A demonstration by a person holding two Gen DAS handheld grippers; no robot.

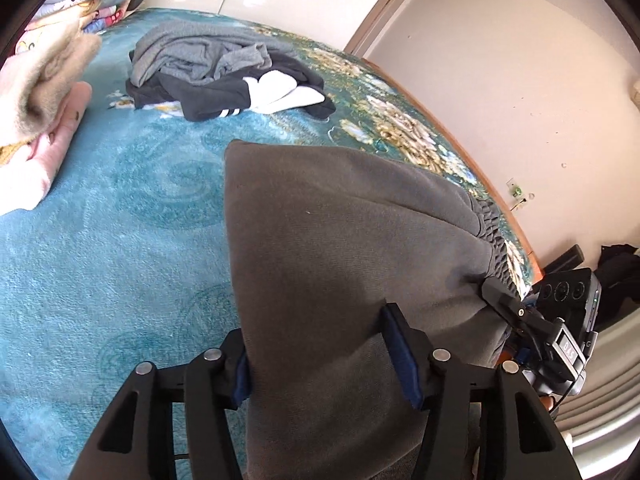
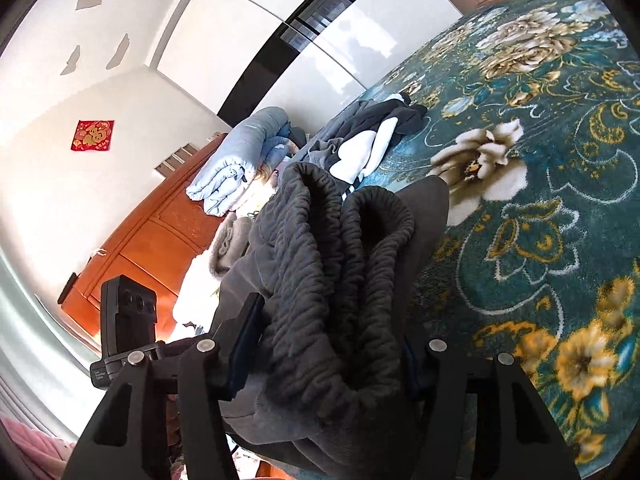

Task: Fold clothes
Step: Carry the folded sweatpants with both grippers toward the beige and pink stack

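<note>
Dark grey sweatpants [image 1: 340, 248] are held up over the teal floral bedspread [image 1: 120, 220]. My left gripper [image 1: 320, 360] is shut on the folded fabric at its near edge. My right gripper [image 2: 328, 344] is shut on the bunched elastic waistband [image 2: 352, 264] of the same sweatpants, and it also shows at the garment's right edge in the left wrist view [image 1: 504, 300]. The far folded corner [image 1: 240, 148] hangs above the bedspread.
A loose pile of grey, black and white clothes [image 1: 224, 76] lies further back on the bed. Folded beige and pink items [image 1: 44, 92] sit at the left. Rolled quilts [image 2: 236, 160] lie by the orange headboard [image 2: 152, 248]. A white wardrobe [image 2: 320, 48] stands behind.
</note>
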